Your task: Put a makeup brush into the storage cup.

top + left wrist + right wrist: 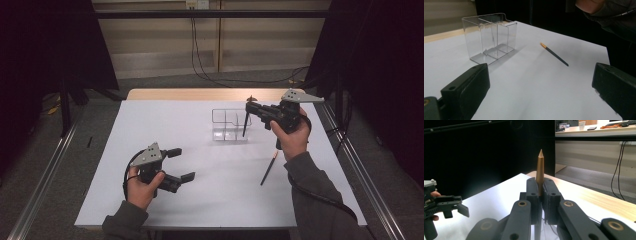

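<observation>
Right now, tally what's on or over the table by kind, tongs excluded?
Dark brushes with gold ends: 2, one lying on the table, one held upright in the right tongs
Clear plastic organizer with compartments: 1
Total: 3
</observation>
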Demonstrator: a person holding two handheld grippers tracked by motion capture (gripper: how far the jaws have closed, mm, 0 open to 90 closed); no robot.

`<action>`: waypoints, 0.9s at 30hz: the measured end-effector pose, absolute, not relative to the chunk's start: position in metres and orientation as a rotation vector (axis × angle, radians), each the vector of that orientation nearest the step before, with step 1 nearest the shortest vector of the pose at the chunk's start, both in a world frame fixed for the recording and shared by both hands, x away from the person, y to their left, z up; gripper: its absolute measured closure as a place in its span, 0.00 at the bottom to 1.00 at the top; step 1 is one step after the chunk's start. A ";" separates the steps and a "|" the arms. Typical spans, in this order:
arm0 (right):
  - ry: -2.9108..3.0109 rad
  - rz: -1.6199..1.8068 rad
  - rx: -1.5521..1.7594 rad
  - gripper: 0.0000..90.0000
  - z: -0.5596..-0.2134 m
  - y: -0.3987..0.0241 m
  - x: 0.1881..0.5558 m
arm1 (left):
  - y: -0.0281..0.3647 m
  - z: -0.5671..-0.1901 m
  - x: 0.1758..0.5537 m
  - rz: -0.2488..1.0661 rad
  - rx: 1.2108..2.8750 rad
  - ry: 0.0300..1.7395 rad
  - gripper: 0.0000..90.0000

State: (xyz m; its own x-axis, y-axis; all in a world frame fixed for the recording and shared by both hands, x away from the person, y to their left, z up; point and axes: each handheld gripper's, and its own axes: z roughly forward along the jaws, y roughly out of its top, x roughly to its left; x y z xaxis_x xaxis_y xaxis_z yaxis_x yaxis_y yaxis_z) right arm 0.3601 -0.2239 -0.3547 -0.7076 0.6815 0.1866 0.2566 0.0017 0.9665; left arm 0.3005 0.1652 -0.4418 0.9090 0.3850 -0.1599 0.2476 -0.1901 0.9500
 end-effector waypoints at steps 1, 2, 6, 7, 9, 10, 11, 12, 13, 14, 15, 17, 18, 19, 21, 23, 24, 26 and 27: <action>1.949 1.756 0.968 0.95 -0.354 -0.224 0.361 | 0.165 -0.442 0.300 0.131 1.783 0.477 0.01; 1.943 1.755 0.970 0.95 -0.353 -0.224 0.361 | 0.165 -0.443 0.301 0.124 1.776 0.472 0.01; 1.942 1.750 0.960 0.95 -0.350 -0.224 0.364 | 0.164 -0.443 0.301 0.130 1.781 0.477 0.02; 1.939 1.746 0.966 0.95 -0.349 -0.224 0.364 | 0.164 -0.443 0.301 0.132 1.783 0.478 0.02; 1.942 1.738 0.958 0.95 -0.348 -0.224 0.366 | 0.164 -0.443 0.300 0.129 1.782 0.477 0.02; 1.941 1.742 0.955 0.95 -0.348 -0.224 0.367 | 0.164 -0.443 0.300 0.129 1.784 0.477 0.02; 1.941 1.733 0.958 0.95 -0.348 -0.225 0.368 | 0.164 -0.443 0.300 0.128 1.785 0.476 0.02; 1.941 1.731 0.962 0.95 -0.348 -0.225 0.369 | 0.163 -0.443 0.300 0.127 1.787 0.475 0.02; 1.941 1.730 0.963 0.95 -0.349 -0.225 0.370 | 0.163 -0.443 0.300 0.128 1.789 0.472 0.02; 1.939 1.730 0.968 0.95 -0.349 -0.225 0.371 | 0.163 -0.443 0.300 0.127 1.790 0.475 0.02; 1.939 1.729 0.970 0.95 -0.350 -0.225 0.372 | 0.163 -0.443 0.300 0.128 1.790 0.472 0.02; 1.938 1.729 0.970 0.95 -0.351 -0.226 0.374 | 0.163 -0.443 0.300 0.126 1.794 0.469 0.02; 1.928 1.739 0.980 0.95 -0.351 -0.226 0.375 | 0.163 -0.443 0.300 0.126 1.794 0.470 0.02; 1.928 1.740 0.978 0.95 -0.351 -0.227 0.376 | 0.163 -0.443 0.300 0.125 1.794 0.469 0.02; 1.932 1.727 0.978 0.95 -0.350 -0.226 0.377 | 0.163 -0.443 0.300 0.128 1.796 0.468 0.02; 1.928 1.727 0.973 0.95 -0.349 -0.226 0.379 | 0.163 -0.443 0.300 0.127 1.797 0.467 0.02; 1.928 1.722 0.978 0.95 -0.349 -0.226 0.379 | 0.163 -0.443 0.300 0.129 1.798 0.467 0.02; 1.925 1.714 0.968 0.95 -0.348 -0.226 0.380 | 0.162 -0.444 0.300 0.127 1.799 0.466 0.02; 1.925 1.714 0.967 0.95 -0.347 -0.226 0.381 | 0.162 -0.444 0.300 0.127 1.797 0.468 0.02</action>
